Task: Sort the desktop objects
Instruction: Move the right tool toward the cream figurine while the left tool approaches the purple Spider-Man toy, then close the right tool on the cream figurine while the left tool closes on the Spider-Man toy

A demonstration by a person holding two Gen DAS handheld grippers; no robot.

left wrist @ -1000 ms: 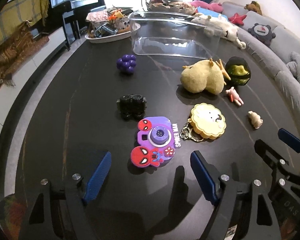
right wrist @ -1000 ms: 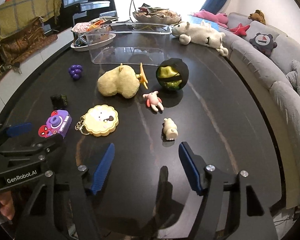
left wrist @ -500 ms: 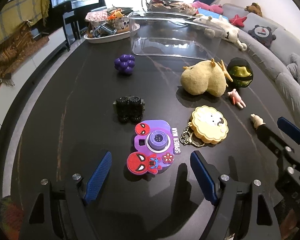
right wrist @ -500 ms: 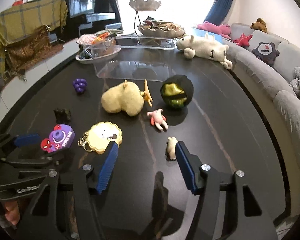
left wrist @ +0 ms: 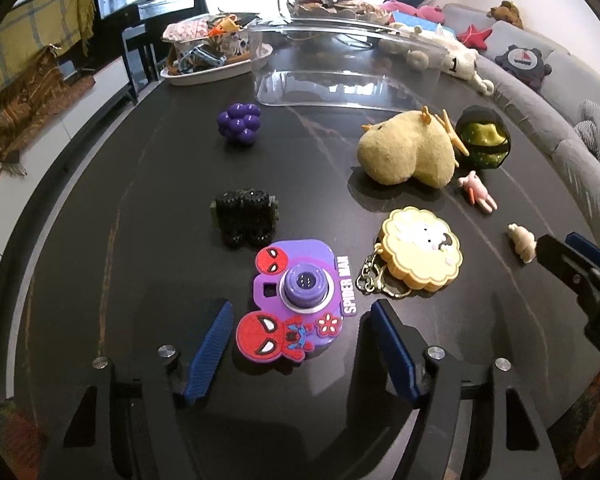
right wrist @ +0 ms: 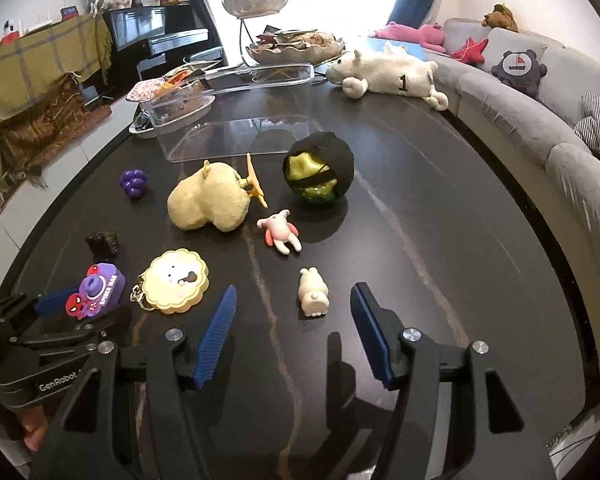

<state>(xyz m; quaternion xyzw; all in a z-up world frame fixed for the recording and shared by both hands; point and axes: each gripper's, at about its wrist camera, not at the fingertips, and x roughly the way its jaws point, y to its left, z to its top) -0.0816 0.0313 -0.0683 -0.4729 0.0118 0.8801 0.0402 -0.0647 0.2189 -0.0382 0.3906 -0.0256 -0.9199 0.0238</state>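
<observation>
My left gripper (left wrist: 300,334) is open, its blue pads on either side of the purple Spider-Man toy camera (left wrist: 296,300), not touching it. My right gripper (right wrist: 294,326) is open with the small cream figurine (right wrist: 314,292) lying between its fingertips. On the dark table lie a yellow cookie keychain (left wrist: 420,254), a black toy car (left wrist: 246,216), a purple grape ball (left wrist: 239,123), a yellow plush (left wrist: 408,152), a green-black ball (left wrist: 485,138) and a pink pig figure (left wrist: 478,192). A clear plastic bin (left wrist: 340,68) stands at the back.
A white dish of clutter (left wrist: 216,52) stands back left. A white plush animal (right wrist: 388,74) and a tiered metal bowl stand (right wrist: 284,36) are at the far end. A grey sofa (right wrist: 540,112) curves along the right table edge.
Both grippers have moved forward. The Spider-Man camera now sits between the left pads, and the cream figurine now lies between the right fingertips. Both stay open.
</observation>
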